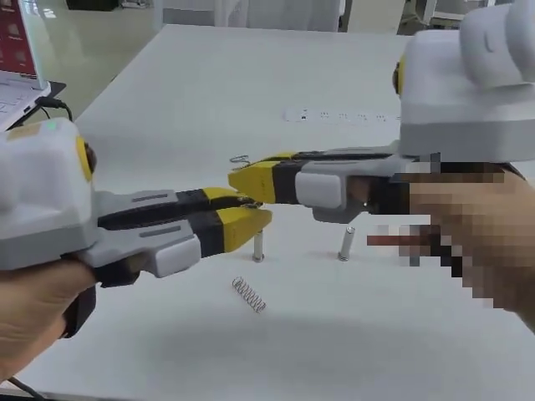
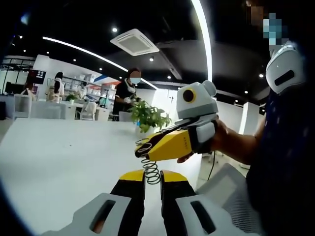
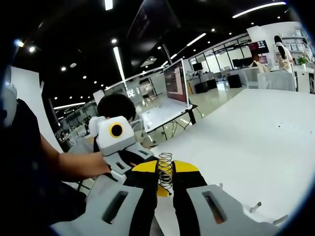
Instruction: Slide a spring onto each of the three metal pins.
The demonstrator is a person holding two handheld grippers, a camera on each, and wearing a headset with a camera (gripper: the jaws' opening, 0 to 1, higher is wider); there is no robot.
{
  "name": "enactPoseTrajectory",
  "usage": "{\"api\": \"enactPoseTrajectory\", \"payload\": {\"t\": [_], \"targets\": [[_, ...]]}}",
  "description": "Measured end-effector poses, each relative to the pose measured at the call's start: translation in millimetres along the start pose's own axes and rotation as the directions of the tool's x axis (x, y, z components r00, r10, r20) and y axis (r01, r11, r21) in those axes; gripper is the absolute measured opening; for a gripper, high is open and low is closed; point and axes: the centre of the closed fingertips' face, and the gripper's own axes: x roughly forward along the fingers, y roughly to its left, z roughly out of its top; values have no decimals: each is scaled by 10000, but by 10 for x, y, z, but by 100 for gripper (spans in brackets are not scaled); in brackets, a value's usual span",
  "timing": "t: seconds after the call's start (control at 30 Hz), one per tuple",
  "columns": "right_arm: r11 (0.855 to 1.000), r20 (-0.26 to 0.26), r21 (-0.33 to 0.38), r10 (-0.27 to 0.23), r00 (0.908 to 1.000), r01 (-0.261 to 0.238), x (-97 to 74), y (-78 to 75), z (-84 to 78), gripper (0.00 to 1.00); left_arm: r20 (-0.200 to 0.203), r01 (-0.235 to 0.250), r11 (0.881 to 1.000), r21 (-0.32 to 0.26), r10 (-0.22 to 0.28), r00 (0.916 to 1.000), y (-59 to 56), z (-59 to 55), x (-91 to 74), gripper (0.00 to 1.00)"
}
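Jaws of left gripper (image 2: 152, 176), right gripper (image 3: 166, 181) pinching spring (image 3: 166, 162), thin silver coil

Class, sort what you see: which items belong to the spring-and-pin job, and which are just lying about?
Job in hand: left gripper, shut on left spring; right gripper, shut on right spring; loose spring; pin beside it; other pin.
Lying about: power strip; laptop.

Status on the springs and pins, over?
Left gripper, right gripper both shut on one spring, off the table. Two pins bare, upright. Spare spring lies loose near them.
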Motion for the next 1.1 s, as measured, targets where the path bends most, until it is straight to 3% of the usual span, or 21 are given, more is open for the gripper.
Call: {"api": "enactPoseTrajectory", "payload": {"t": [0.13, 0.3, 0.43, 0.53, 0.67, 0.7, 0.77, 0.8, 0.83, 0.93, 0.97, 1.0, 1.1], "targets": [[9998, -219, -173, 41, 9998, -45, -24, 29, -40, 8, -191, 79, 9993, 363, -73, 9998, -17, -31, -15, 3], [9982, -928, -537, 222, 9954, -273, -65, 63, -117, 8, -684, 349, 9940, 1040, -278, 9973, -74, -95, -13, 3], [9932, -1824, -1018, 375, 9825, -568, -123, 107, -219, 8, -1438, 788, 9816, 1741, -539, 9881, -156, -175, -7, 3], [9890, -2441, -1229, 498, 9685, -818, -182, 170, -306, 8, -1990, 1193, 9652, 2326, -728, 9773, -229, -235, 4, 3], [9812, -3323, -1578, 535, 9416, -1115, -242, 223, -429, 8, -2553, 1669, 9472, 2737, -958, 9621, -331, -313, 35, 2], [9774, -3686, -1682, 582, 9278, -1281, -280, 249, -478, 8, -2814, 1904, 9406, 2811, -1089, 9534, -371, -350, 39, 2], [9742, -4062, -1760, 587, 9119, -1411, -314, 270, -529, 8, -3107, 2150, 9282, 3037, -1169, 9433, -408, -392, 49, 2], [9699, -4467, -1814, 660, 8922, -1626, -348, 290, -587, 8, -3453, 2425, 9165, 3183, -1261, 9300, -449, -442, 49, 2], [9669, -4602, -1912, 635, 8856, -1687, -356, 290, -606, 8, -3583, 2569, 9087, 3290, -1316, 9243, -476, -463, 58, 2], [9620, -5316, -1888, 687, 8442, -1972, -405, 306, -728, 8, -4260, 3058, 8821, 3583, -1370, 8943, -539, -569, 65, 2], [9615, -5378, -1892, 682, 8403, -1991, -408, 307, -739, 8, -4323, 3097, 8802, 3597, -1369, 8913, -545, -581, 66, 2], [9584, -5606, -1949, 654, 8255, -2083, -420, 309, -780, 8, -4513, 3236, 8703, 3714, -1353, 8820, -562, -616, 72, 2], [9523, -5947, -2077, 584, 8018, -2234, -431, 329, -850, 8, -4880, 3434, 8588, 3802, -1291, 8633, -596, -681, 82, 2]]}}
